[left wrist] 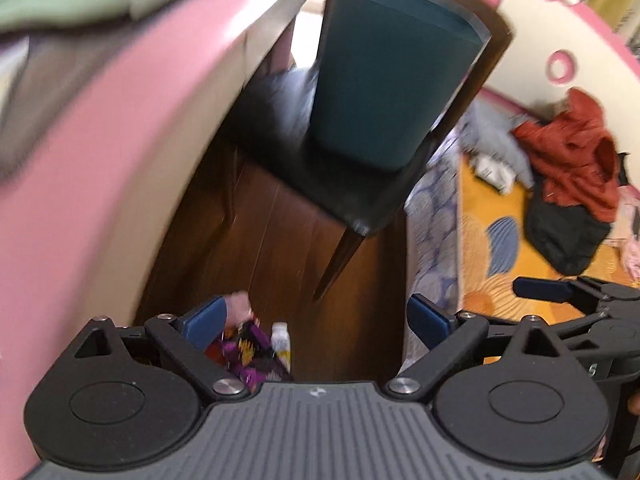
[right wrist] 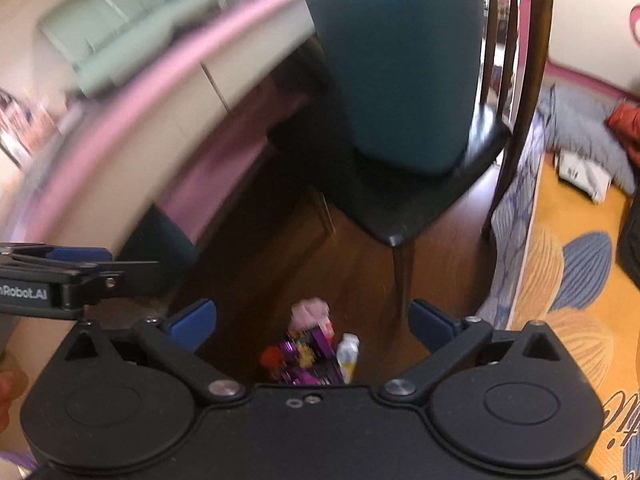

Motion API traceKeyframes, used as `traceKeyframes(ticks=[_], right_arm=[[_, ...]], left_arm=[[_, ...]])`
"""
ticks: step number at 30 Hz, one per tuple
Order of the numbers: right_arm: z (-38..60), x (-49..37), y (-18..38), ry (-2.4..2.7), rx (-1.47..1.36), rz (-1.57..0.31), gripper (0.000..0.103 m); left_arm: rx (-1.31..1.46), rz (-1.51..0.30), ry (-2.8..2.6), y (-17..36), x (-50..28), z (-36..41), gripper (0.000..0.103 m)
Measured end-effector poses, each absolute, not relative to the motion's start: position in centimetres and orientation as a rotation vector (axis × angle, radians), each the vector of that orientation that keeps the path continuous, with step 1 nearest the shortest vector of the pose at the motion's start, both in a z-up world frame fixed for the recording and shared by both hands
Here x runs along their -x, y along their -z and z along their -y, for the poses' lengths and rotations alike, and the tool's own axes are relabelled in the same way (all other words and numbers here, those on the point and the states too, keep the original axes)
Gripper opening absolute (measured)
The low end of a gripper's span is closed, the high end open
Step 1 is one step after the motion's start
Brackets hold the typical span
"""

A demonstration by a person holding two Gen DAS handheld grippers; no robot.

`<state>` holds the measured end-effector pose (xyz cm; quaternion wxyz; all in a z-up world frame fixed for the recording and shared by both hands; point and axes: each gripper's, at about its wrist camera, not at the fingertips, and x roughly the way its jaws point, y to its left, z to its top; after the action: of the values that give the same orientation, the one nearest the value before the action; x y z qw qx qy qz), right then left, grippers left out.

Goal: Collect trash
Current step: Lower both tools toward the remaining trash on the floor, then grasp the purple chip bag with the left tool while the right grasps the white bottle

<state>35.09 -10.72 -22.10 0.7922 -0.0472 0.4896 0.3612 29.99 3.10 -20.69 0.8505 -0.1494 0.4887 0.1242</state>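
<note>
**Purple wrapper on the dark wood floor**

Purple wrapper (right wrist: 306, 358) lies on the floor (right wrist: 360, 280) with a small white bottle (right wrist: 347, 354) touching its right side and a pink scrap (right wrist: 310, 312) at its far end. Both grippers hang above the pile, angled down. The left gripper (left wrist: 316, 320) has its jaws spread wide with nothing between them; the right gripper (right wrist: 312, 320) is equally wide and empty. A black chair (right wrist: 420, 200) with a teal cushion (right wrist: 408, 72) stands beyond, beside a yellow rug (right wrist: 568, 280).
</note>
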Motion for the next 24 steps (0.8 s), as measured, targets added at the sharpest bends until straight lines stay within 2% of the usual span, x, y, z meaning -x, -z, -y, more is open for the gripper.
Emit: traceKeyframes(ticks=[11,17,24], right_arm=[[7.9,-38.4,39.1,-0.798,0.179,-1.241,0.102],[4.1,-39.1,48.4,-0.907,0.217,-1.267,0.100],[0.7,-40.1,57.8,-0.987,0.286,-1.293,0.098]], left_arm=[[0.401,-1.237,-0.413,39.8,-28.7,-2.8,0.097],[0.476,-1.313,-0.480,50.3,-27.2,-4.7,0.097],[0.526,-1.377,-0.555,59.8,-25.6,-7.5,0.097]])
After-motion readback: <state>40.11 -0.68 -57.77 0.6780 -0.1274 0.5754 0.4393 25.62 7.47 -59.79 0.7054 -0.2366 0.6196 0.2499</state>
